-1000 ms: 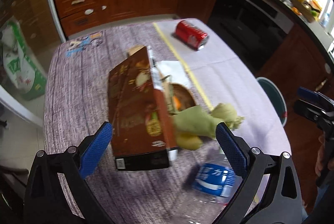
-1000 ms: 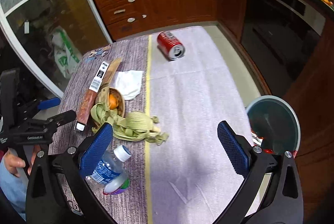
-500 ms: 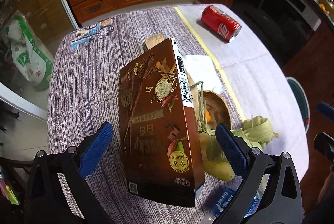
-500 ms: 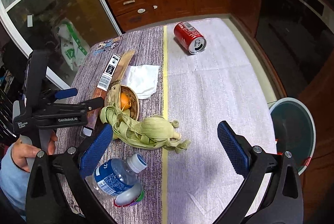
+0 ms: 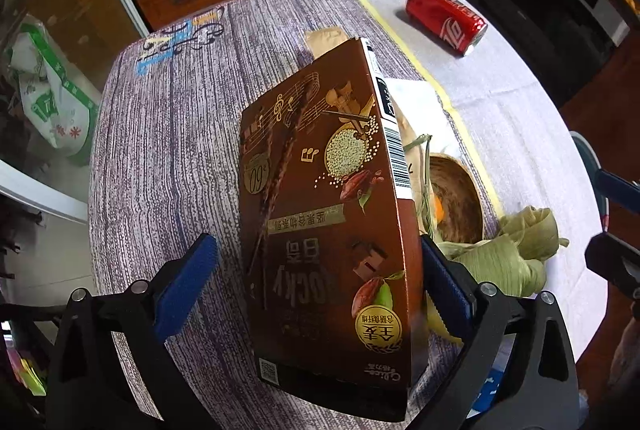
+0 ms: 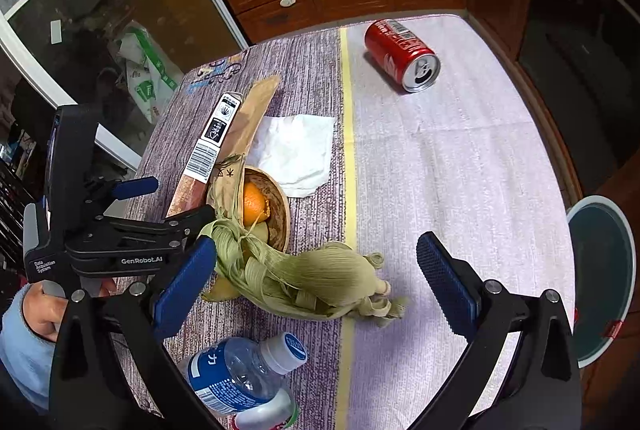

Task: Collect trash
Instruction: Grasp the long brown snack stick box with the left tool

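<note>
A brown snack box (image 5: 320, 213) stands on its long edge on the table, leaning against a wooden bowl (image 6: 276, 213) that holds orange peel. My left gripper (image 5: 314, 246) is open around the box's near end. Its right pad sits at the box's edge and its left pad is well apart. My right gripper (image 6: 316, 246) hangs open above a bundle of green corn husks (image 6: 304, 282), holding nothing. A plastic water bottle (image 6: 240, 378) lies near the front edge. Farther off, a red soda can (image 6: 400, 53) lies on its side, and a white tissue (image 6: 296, 149) lies behind the bowl.
A round bin (image 6: 600, 282) stands on the floor past the table's right edge. The table (image 6: 440, 169) has a purple cloth on the left and a pale one on the right. Wooden cabinets line the far wall. A person's hand (image 6: 40, 310) holds the left gripper.
My left gripper has moved in over the box, which now sits between its fingers. My right gripper has come closer to the husks and the bowl.
</note>
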A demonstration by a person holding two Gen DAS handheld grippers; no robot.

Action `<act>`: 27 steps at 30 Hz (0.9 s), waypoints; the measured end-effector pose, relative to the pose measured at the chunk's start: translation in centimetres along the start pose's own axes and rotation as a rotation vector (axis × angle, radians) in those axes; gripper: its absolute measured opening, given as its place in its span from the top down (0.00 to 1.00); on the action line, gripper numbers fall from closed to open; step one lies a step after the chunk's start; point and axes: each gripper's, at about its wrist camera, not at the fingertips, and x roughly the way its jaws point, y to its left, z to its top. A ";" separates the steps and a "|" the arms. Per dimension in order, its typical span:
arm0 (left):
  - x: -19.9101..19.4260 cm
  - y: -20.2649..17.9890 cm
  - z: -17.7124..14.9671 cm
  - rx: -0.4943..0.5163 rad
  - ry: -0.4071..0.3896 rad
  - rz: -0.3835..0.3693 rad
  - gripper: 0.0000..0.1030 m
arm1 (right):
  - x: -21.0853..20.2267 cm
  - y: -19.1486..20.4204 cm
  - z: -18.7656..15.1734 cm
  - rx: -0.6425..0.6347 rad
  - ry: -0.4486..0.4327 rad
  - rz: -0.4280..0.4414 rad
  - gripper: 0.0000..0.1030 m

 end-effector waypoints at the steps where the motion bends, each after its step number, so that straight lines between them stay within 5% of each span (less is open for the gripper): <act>1: -0.1 0.2 -0.1 -0.001 0.001 -0.004 0.06 | 0.1 0.2 0.0 -0.002 0.002 0.000 0.07; 7: -0.9 2.2 -0.7 -0.030 -0.016 -0.056 0.07 | 0.5 1.5 0.1 -0.023 0.013 -0.009 0.07; 11: -1.6 3.5 -1.1 -0.043 -0.027 -0.095 0.20 | 0.5 2.6 0.2 -0.040 0.016 -0.016 0.07; 17: -2.6 6.5 -1.8 -0.080 -0.051 -0.089 0.23 | 0.4 4.8 0.7 -0.084 0.015 -0.024 0.07; 19: -2.5 7.2 -2.0 -0.081 -0.053 -0.084 0.36 | 0.5 5.3 0.7 -0.092 0.020 -0.029 0.07; 21: -1.9 7.4 -2.0 -0.073 -0.035 -0.093 0.80 | 1.1 5.9 1.0 -0.101 0.037 -0.033 0.07; 27: -1.8 7.7 -2.2 -0.069 -0.059 -0.114 0.80 | 2.2 7.5 2.9 -0.158 0.049 -0.075 0.08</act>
